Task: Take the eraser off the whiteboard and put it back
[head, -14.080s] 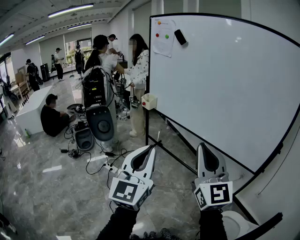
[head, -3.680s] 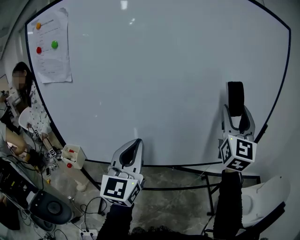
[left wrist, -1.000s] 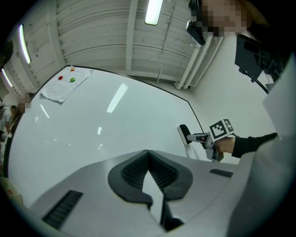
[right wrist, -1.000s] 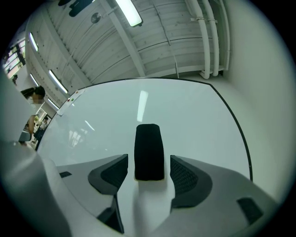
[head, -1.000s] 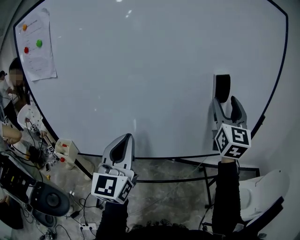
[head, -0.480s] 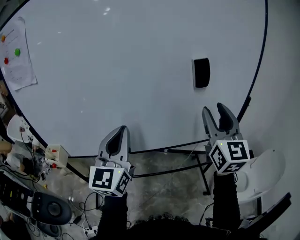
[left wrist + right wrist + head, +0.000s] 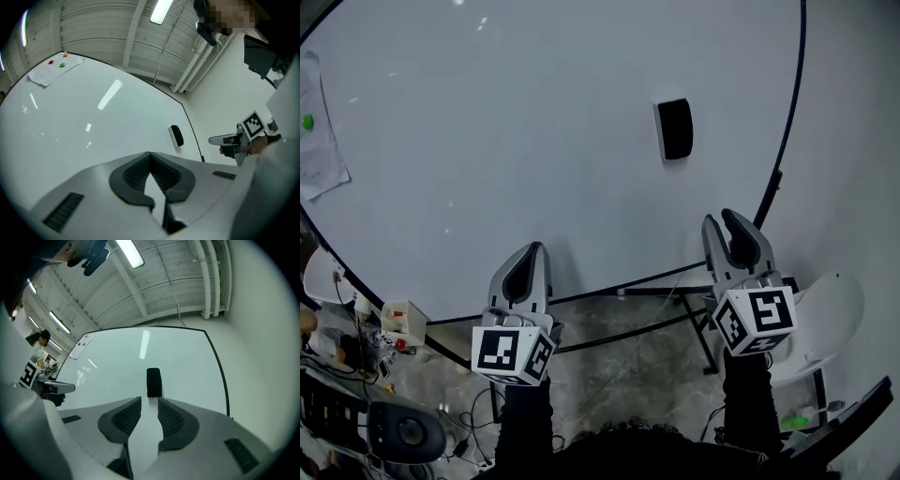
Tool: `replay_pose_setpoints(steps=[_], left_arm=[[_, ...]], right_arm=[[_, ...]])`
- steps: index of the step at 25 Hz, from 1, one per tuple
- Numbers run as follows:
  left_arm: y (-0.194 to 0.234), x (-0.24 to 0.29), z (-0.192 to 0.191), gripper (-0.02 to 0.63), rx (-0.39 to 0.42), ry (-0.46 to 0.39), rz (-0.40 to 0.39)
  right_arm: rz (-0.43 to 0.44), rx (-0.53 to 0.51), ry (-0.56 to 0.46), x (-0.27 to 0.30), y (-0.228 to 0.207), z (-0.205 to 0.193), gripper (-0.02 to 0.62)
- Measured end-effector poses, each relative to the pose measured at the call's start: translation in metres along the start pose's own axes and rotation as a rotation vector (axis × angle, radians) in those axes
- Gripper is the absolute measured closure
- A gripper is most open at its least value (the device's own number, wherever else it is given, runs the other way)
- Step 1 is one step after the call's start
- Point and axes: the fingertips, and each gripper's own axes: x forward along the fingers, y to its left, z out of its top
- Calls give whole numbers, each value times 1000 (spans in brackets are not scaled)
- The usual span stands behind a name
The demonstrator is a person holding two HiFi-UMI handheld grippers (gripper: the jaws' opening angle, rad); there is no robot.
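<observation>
The black eraser (image 7: 674,129) sits upright on the whiteboard (image 7: 516,141), close to its right edge, and neither claw touches it. The right claw (image 7: 727,221) hangs below it, well apart. Its 2 jaws have just been closing and stand a narrow gap apart with nothing between them. The left claw (image 7: 531,251) is closed and empty near the board's bottom edge.
</observation>
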Motion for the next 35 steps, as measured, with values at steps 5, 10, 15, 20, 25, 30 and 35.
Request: replay_pose_setpoints(steps=[5, 10, 15, 20, 25, 30, 35], left_arm=[[0, 2, 0, 600, 0, -1, -10], [0, 4, 1, 601, 9, 0, -18], [3, 4, 4, 601, 12, -6, -15], [3, 3, 3, 601, 8, -5, -13], [3, 1, 0, 600, 4, 4, -9], [4, -1, -1, 601, 6, 7, -3], [6, -3, -4, 600, 5, 19, 10]], right_arm=[[-36, 10, 8, -4, -6, -2, 552], [-51, 18, -12, -8, -7, 3, 583], [-46, 27, -6, -11, -6, 3, 585], [-42, 25, 17, -15, -6, -1, 586], [-41, 11, 37, -18, -6, -4, 588], [-48, 18, 58, -20, -8, -9, 588], [-55, 51, 52, -22, -12, -11, 588]])
